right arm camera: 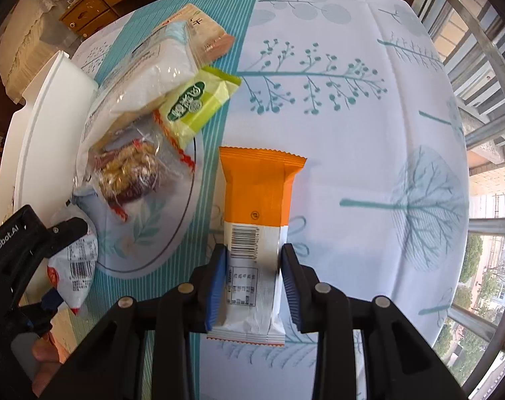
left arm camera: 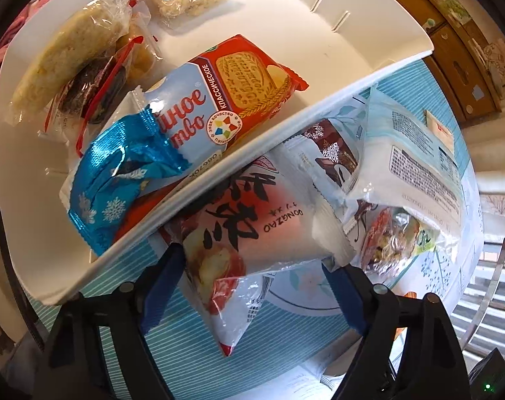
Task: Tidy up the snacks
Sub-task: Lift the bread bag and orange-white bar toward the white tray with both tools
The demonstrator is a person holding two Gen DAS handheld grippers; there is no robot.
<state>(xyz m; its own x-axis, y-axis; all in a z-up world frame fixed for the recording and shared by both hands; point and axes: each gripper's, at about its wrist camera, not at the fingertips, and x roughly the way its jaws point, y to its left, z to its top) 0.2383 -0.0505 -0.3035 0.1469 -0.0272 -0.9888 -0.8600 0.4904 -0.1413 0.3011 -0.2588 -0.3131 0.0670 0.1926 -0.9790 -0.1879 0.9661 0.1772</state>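
My left gripper (left arm camera: 252, 263) is shut on a white and red DONGZAO snack packet (left arm camera: 252, 230), held by the rim of a white bin (left arm camera: 185, 200). The bin holds several snacks: a red and white biscuit pack (left arm camera: 219, 100), a blue snowflake wrapper (left arm camera: 119, 183) and clear-wrapped cakes (left arm camera: 79, 60). My right gripper (right arm camera: 254, 280) is shut on an orange and white packet (right arm camera: 257, 216) lying on the tablecloth. The left gripper (right arm camera: 35, 253) with its packet (right arm camera: 75, 260) shows at the left of the right wrist view.
A pile of loose snacks lies beside the bin: a large clear bag (right arm camera: 145, 66), a green-yellow packet (right arm camera: 199, 103), a nut bar (right arm camera: 129, 173). The tablecloth (right arm camera: 352, 116) has tree prints. A wooden cabinet (left arm camera: 452, 50) stands behind; a window railing (right arm camera: 486, 133) is at right.
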